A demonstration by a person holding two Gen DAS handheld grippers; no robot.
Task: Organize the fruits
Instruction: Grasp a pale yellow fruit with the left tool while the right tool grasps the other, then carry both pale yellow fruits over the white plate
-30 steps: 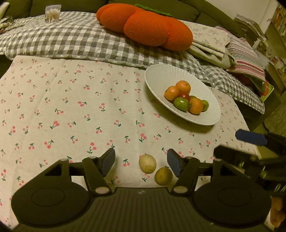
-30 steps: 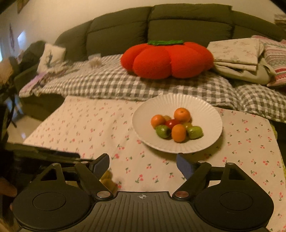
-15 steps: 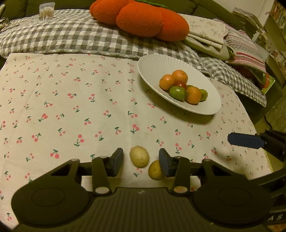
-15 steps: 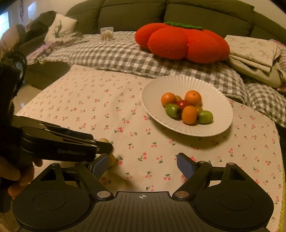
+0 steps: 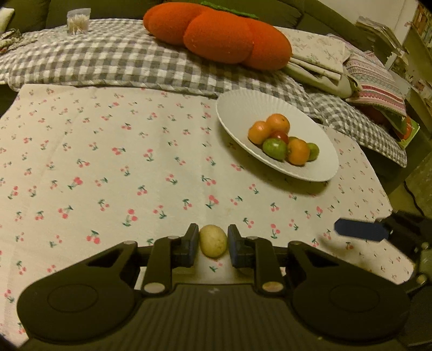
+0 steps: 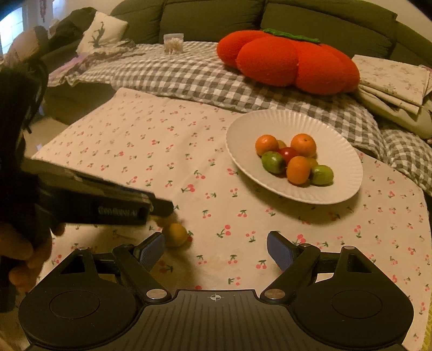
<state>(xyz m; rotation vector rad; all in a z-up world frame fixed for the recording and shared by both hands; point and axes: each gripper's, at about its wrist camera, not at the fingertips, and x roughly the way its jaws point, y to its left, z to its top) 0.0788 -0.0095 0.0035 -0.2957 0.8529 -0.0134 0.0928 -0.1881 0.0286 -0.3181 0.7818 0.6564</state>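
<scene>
A pale yellow fruit (image 5: 213, 240) lies on the cherry-print tablecloth between the fingers of my left gripper (image 5: 212, 244), which have closed in on both its sides. A second, deeper yellow fruit (image 6: 176, 234) lies just beside it, clear in the right wrist view and hidden behind my right finger in the left wrist view. My right gripper (image 6: 215, 249) is open and empty, just right of that fruit. A white ribbed plate (image 5: 237, 108) (image 6: 343, 151) holds oranges, green fruits and a red one.
A grey checked blanket (image 5: 108, 59) and an orange pumpkin cushion (image 5: 221, 32) lie beyond the table's far edge. A small cup of toothpicks (image 5: 78, 20) stands at back left. Folded cloths (image 5: 324, 56) lie at back right. The table edge drops off at right.
My left gripper has moved forward and closed around the pale fruit, from wide open to tight against it. My right gripper has moved left and nearer the table, staying open.
</scene>
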